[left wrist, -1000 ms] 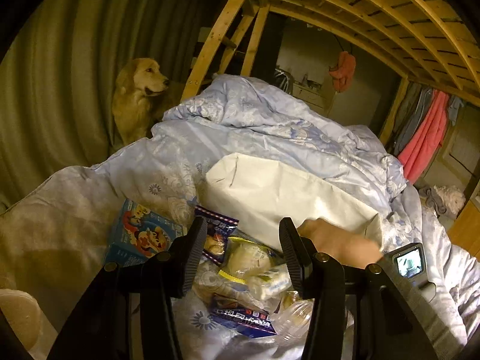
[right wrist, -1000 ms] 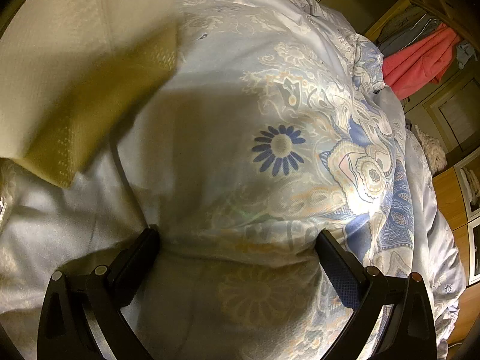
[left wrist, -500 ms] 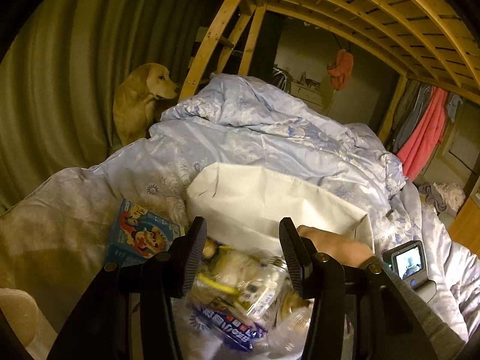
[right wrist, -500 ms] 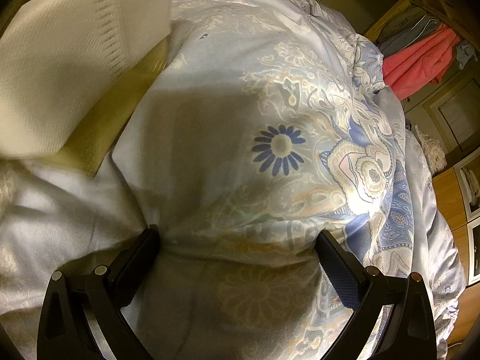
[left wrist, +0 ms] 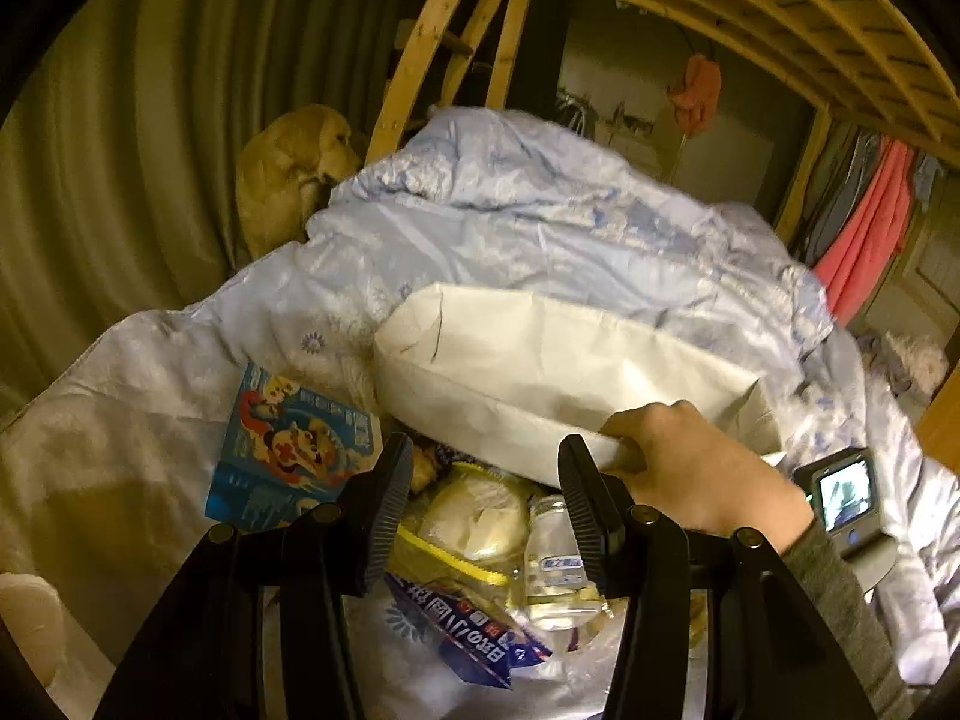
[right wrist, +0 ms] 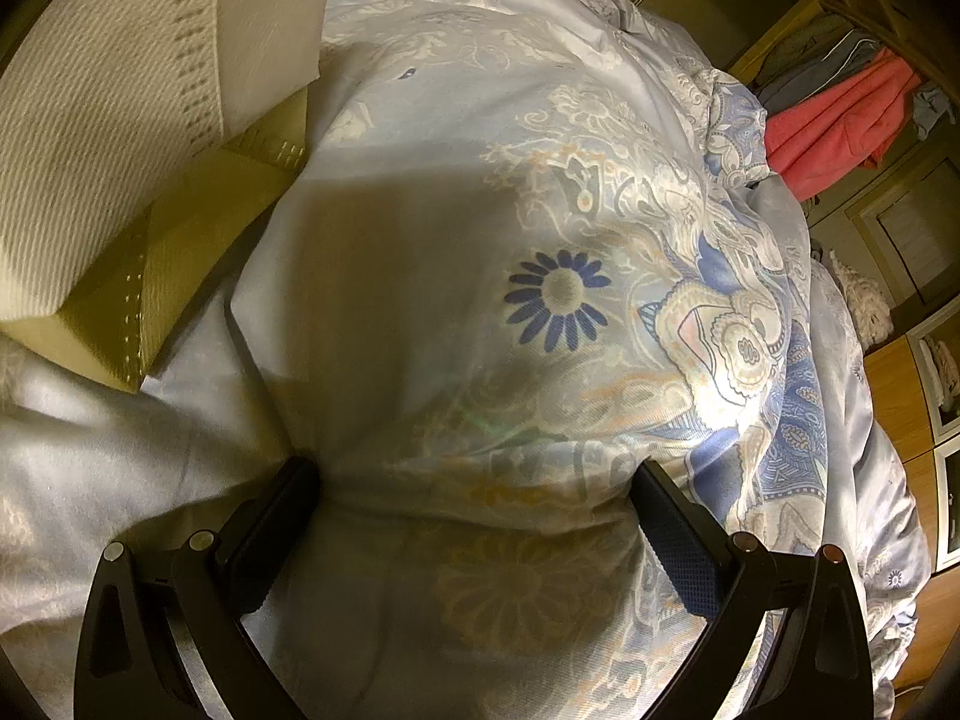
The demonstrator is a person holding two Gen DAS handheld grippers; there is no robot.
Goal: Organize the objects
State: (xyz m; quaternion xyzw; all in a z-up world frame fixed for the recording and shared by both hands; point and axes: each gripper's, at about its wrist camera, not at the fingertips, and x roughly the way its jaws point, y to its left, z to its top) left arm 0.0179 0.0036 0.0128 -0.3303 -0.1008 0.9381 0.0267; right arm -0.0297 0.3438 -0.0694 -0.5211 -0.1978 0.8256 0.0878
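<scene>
From here, the thing that has changed is the white bag [left wrist: 540, 372]: over the last second a bare hand [left wrist: 690, 468] has taken its near rim and swung it round, so the mouth now hangs just above the snack heap on the floral duvet [left wrist: 540, 240]. The heap has been stirred too, and a small clear bottle [left wrist: 555, 558] now shows beside the yellow-zip pouch [left wrist: 474, 516], with a blue printed packet [left wrist: 474, 642] nearest me and a cartoon-printed box [left wrist: 288, 450] just to the left. My left gripper [left wrist: 485, 456] hovers over that heap with its tongs drawn in as narrow as they go, clenched on nothing that I can make out. The right gripper [right wrist: 474, 471] lies nose-down on the duvet, its tongs spread wide and released, with only quilt bulging between them (the hand on the bag seems to be the one that would carry it). I read this as the bag being readied for filling, with none of the snacks inside yet as far as I can see. The dog [left wrist: 288, 180] by the bed ladder has turned its head away.
</scene>
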